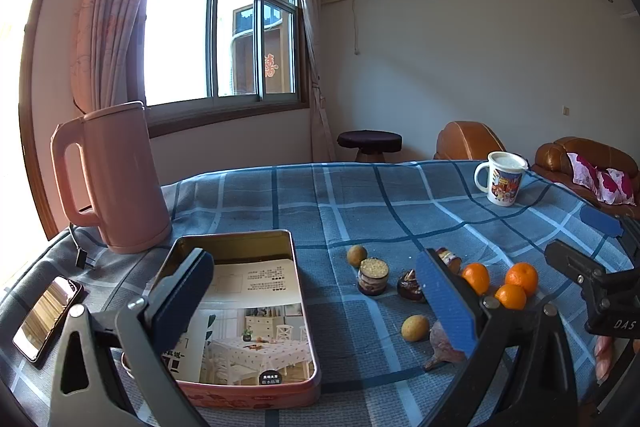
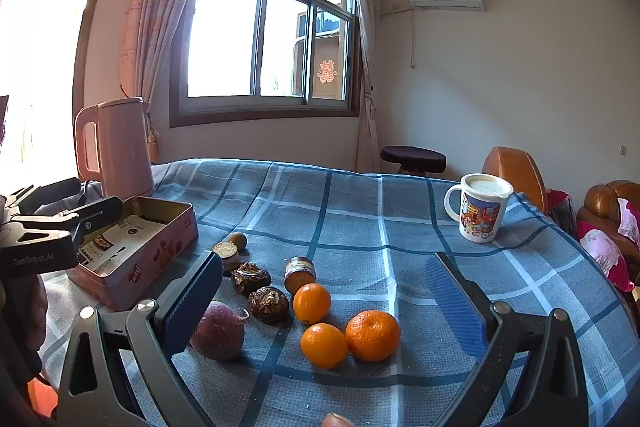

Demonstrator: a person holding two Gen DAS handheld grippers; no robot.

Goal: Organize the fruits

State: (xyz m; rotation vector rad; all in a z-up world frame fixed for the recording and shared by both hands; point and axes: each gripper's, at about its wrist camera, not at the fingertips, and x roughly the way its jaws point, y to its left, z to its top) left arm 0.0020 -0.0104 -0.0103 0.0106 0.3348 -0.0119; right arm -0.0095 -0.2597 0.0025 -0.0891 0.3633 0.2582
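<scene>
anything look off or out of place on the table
Small pastries lie loose among the oranges on the cloth, and the tin holds only a leaflet. Nothing is spilled; the mug stands upright.

Daylight from the window (image 2: 264, 39) blows out the left (fisheye-bent, dark-cornered edges).

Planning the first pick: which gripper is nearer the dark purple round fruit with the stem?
Right. The right gripper hangs open with the purple fruit beside its left finger. The left gripper, also open, sits farther over, by the metal tin.
</scene>
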